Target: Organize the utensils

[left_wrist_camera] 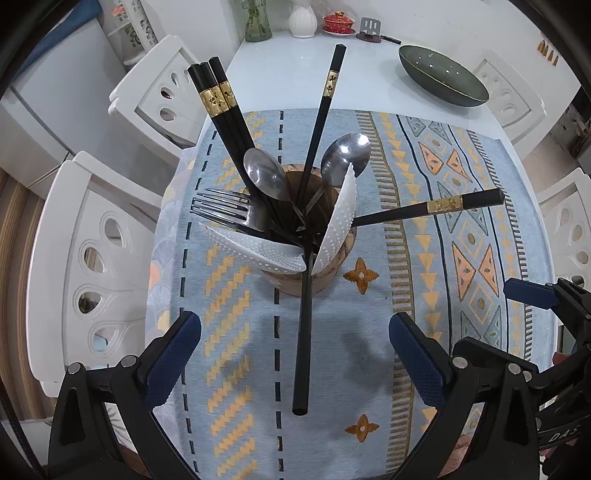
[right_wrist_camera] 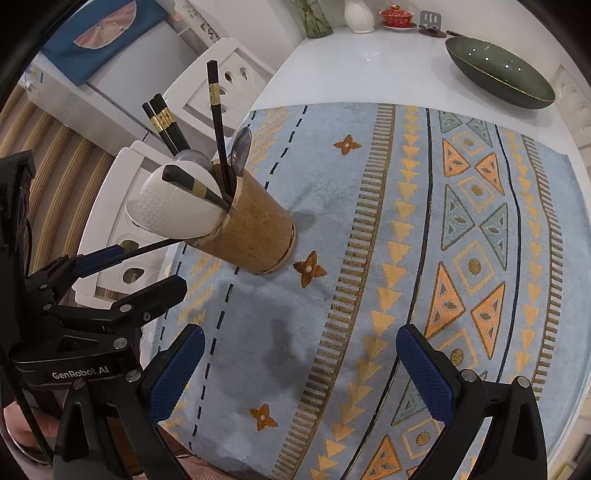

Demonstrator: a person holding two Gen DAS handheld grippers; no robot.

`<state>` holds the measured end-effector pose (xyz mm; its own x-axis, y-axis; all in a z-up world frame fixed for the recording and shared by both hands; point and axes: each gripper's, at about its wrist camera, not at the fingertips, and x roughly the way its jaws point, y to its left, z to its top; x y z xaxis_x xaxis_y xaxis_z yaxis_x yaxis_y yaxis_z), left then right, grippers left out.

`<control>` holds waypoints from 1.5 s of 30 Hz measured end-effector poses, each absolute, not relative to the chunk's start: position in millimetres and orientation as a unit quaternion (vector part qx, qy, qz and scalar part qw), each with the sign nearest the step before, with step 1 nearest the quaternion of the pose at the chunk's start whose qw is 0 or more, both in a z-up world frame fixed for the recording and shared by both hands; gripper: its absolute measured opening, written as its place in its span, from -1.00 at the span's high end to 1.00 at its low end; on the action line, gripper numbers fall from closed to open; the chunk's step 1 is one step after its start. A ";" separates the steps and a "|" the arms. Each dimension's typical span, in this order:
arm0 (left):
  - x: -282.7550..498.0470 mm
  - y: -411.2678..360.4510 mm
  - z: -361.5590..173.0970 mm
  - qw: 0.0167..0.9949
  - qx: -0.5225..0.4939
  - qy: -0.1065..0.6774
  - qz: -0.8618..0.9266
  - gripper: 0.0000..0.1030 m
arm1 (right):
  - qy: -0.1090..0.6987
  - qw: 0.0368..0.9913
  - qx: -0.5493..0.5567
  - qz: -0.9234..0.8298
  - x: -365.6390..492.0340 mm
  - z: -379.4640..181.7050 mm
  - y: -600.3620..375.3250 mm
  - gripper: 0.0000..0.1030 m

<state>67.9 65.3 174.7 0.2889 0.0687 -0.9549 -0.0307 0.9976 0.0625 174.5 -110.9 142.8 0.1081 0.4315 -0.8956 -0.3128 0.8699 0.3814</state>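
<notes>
On the left, white chairs (left_wrist_camera: 88, 258) stood against the table's edge. The left gripper (left_wrist_camera: 295, 363) hung above the patterned cloth (left_wrist_camera: 406, 258) with its two blue-padded fingers (left_wrist_camera: 173, 354) spread wide and nothing between them. Just ahead of it stood the wooden cup (left_wrist_camera: 306, 284) on the cloth, packed with utensils. From the left side of the cup a bundle of black chopsticks (left_wrist_camera: 218, 96) with gold bands leaned up and away, a black fork (left_wrist_camera: 221, 208) pointed outward, and a white dotted spoon (left_wrist_camera: 255, 247) lay over the rim. One metal spoon (left_wrist_camera: 264, 175) stood beside the bundle. A single black chopstick (left_wrist_camera: 325, 114) rose near the middle, and another black chopstick (left_wrist_camera: 303, 350) tilted out toward the camera, its end in the open gap between the fingers but touching neither. To the right stood a second metal spoon (left_wrist_camera: 345, 157), a second white dotted spoon (left_wrist_camera: 340, 221), and a gold-banded chopstick (left_wrist_camera: 436, 206) jutting out sideways over the cloth.

Farther right, the right gripper (right_wrist_camera: 301, 373) hovered over bare cloth, well apart from the cup (right_wrist_camera: 251, 232), its fingers (right_wrist_camera: 428, 373) likewise spread and empty. At the far right end of the white table (left_wrist_camera: 288, 77) sat a dark green bowl (left_wrist_camera: 443, 75); a glass vase (left_wrist_camera: 258, 20), a white vase (left_wrist_camera: 302, 20) and a red teacup (left_wrist_camera: 338, 22) lined the back edge.
</notes>
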 end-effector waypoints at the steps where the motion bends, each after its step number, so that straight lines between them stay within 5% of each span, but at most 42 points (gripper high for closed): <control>1: 67.9 65.3 174.6 0.803 0.015 0.595 0.031 -0.98 | 0.619 0.743 0.047 0.250 174.2 142.5 -110.7 -1.00; 45: 66.8 65.7 178.3 0.807 0.012 0.590 0.030 -0.98 | 0.620 0.743 0.039 0.248 172.0 142.1 -110.5 -1.00</control>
